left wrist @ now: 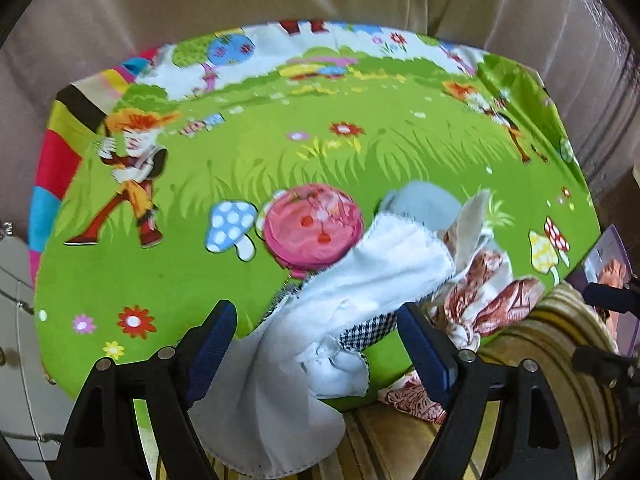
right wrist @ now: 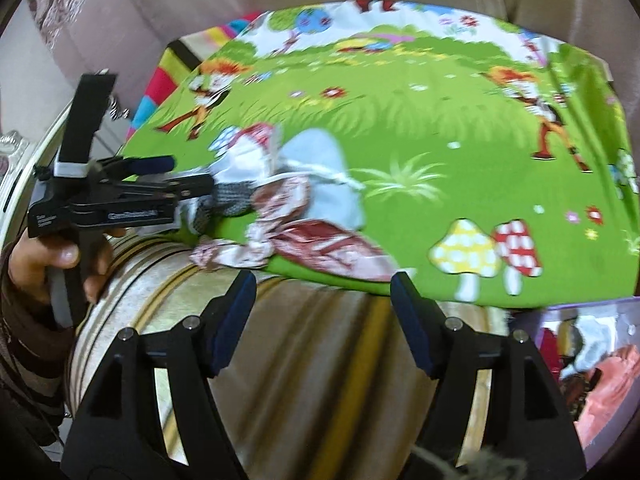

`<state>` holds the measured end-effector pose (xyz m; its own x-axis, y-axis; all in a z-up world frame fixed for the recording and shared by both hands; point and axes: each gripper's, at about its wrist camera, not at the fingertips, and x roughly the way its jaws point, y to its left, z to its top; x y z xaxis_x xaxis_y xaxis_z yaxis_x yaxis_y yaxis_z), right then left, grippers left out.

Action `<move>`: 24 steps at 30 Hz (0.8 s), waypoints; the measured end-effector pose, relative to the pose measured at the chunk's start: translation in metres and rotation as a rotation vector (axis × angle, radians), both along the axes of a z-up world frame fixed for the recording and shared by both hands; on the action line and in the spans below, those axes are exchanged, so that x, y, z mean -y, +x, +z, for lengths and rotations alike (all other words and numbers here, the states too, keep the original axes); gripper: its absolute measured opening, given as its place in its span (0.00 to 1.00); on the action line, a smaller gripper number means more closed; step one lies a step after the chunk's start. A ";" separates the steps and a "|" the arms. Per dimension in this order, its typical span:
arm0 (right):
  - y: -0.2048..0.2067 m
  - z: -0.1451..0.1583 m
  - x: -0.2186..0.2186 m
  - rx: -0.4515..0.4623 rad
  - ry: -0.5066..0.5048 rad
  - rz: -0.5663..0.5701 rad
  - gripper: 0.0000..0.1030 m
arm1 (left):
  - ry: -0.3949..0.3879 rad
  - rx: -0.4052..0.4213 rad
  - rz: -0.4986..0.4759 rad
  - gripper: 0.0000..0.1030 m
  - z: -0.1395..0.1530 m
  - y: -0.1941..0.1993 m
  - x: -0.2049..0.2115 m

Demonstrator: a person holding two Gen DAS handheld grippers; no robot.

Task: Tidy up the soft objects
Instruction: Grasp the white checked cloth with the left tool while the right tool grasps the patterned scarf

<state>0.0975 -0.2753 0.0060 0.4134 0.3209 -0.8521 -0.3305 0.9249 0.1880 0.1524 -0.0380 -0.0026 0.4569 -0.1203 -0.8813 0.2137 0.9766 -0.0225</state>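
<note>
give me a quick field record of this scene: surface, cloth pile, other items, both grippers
surface: green cartoon sheet spread over a cushion
cloth pile: white cloth, red-patterned cloth, checked scrap, pale blue piece, heaped at the sheet's near edge
other items: pink round case beside the pile
left gripper: open, white cloth between the jaws, not pinched
right gripper: open, nothing between the jaws

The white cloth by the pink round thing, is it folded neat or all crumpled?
Crumpled. The white cloth lies bunched in loose wrinkles, its raw edge showing, draped partly over the pink round thing.
</note>
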 end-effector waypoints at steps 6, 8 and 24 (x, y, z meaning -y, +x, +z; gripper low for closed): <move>0.009 -0.016 -0.032 -0.068 0.004 0.040 0.71 | -0.031 -0.088 0.003 0.82 -0.023 0.005 -0.006; 0.012 -0.022 -0.039 -0.097 0.003 0.045 0.71 | -0.052 -0.106 0.007 0.71 -0.029 0.006 -0.010; 0.042 -0.055 -0.069 -0.243 0.075 -0.060 0.71 | -0.263 -0.041 0.079 0.30 -0.023 -0.002 -0.044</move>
